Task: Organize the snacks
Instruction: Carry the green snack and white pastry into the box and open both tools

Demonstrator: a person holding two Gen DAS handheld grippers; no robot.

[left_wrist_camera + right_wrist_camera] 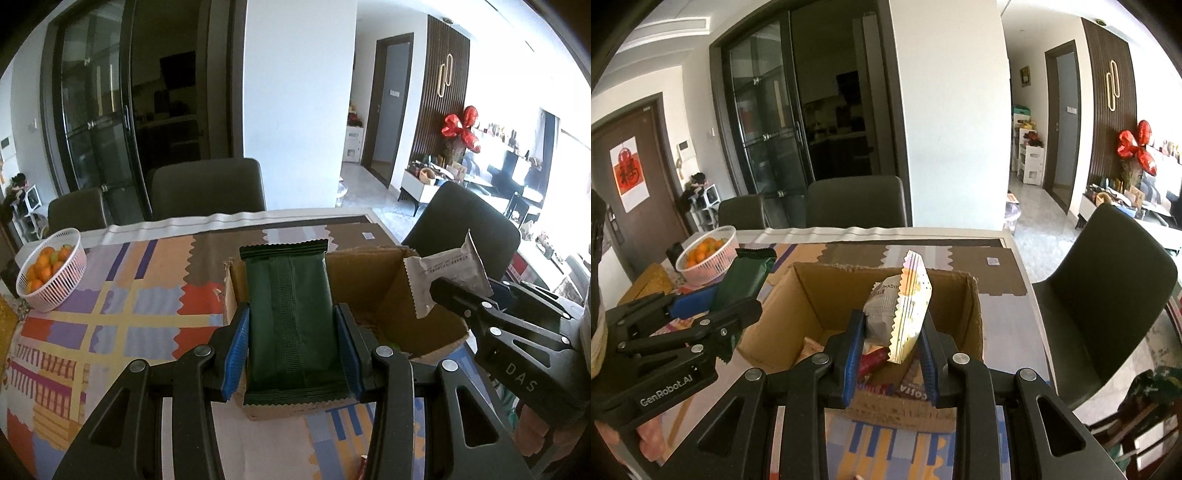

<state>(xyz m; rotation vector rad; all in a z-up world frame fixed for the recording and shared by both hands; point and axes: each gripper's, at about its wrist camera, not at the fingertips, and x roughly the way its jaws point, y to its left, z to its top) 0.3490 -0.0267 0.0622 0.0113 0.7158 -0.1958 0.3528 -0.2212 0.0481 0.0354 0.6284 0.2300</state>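
In the centre of the left wrist view the left gripper is clamped on a dark green packet, its blue pads pressing both long edges so the packet stays flat and lengthwise; it hangs over the near left part of the open cardboard box, probably so it can go in lying flat. At the right edge of that view the right gripper is closed on a white and grey packet, held above the box's right side. In the right wrist view the right gripper pinches this white packet near its lower crimped end, so the packet stands tilted over the box mouth; other wrappers already lie on the box floor low in the frame. The left gripper with the green packet shows at mid left, just beside the box wall. A white basket of oranges sits well apart at the left on the patterned tablecloth; both packets seem ready to be lowered in.
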